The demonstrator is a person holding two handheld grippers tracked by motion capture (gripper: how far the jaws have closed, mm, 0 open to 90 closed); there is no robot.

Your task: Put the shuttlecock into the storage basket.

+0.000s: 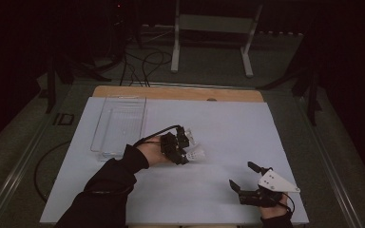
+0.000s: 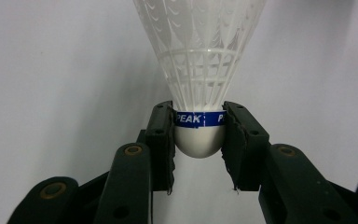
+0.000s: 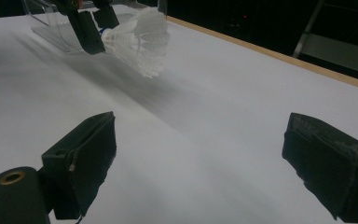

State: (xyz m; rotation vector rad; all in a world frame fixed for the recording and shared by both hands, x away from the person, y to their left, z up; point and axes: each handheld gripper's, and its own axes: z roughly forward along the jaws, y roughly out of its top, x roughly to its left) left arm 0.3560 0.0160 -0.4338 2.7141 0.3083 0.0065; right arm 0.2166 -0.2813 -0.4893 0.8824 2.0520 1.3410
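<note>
High view: the left gripper [image 1: 183,146] sits near the middle of the white sheet [image 1: 228,128], held by a person's hand [image 1: 149,153] in a dark sleeve [image 1: 107,185]. It grasps a white shuttlecock [image 1: 196,154], which sticks out to the right of the jaws, just right of the gripper body.

Left gripper view: the jaws are closed on the shuttlecock [image 2: 200,70] at its rounded white cork base, one pad on each side, pressing at the blue band printed "PEAK" [image 2: 200,119]. The cork's dome points back toward the camera; the mesh skirt flares away from it. The long axis therefore runs along the gripper's own line, cork end nearest the hand, skirt end leading.

Right gripper view: the shuttlecock [image 3: 140,39] appears in the distance, held by the other gripper [image 3: 91,28] above the sheet, skirt pointing right and slightly down in that view. Whether the skirt touches the sheet cannot be told.

The right gripper [image 1: 250,179] is at the near right part of the sheet, well apart from the shuttlecock. Its jaws stand wide apart with nothing between them; the same gap shows in its own view, with bare sheet between the pads [image 3: 86,154].

A clear plastic tray [image 1: 119,124] lies on the sheet's far left part, just beyond and left of the left gripper.
</note>
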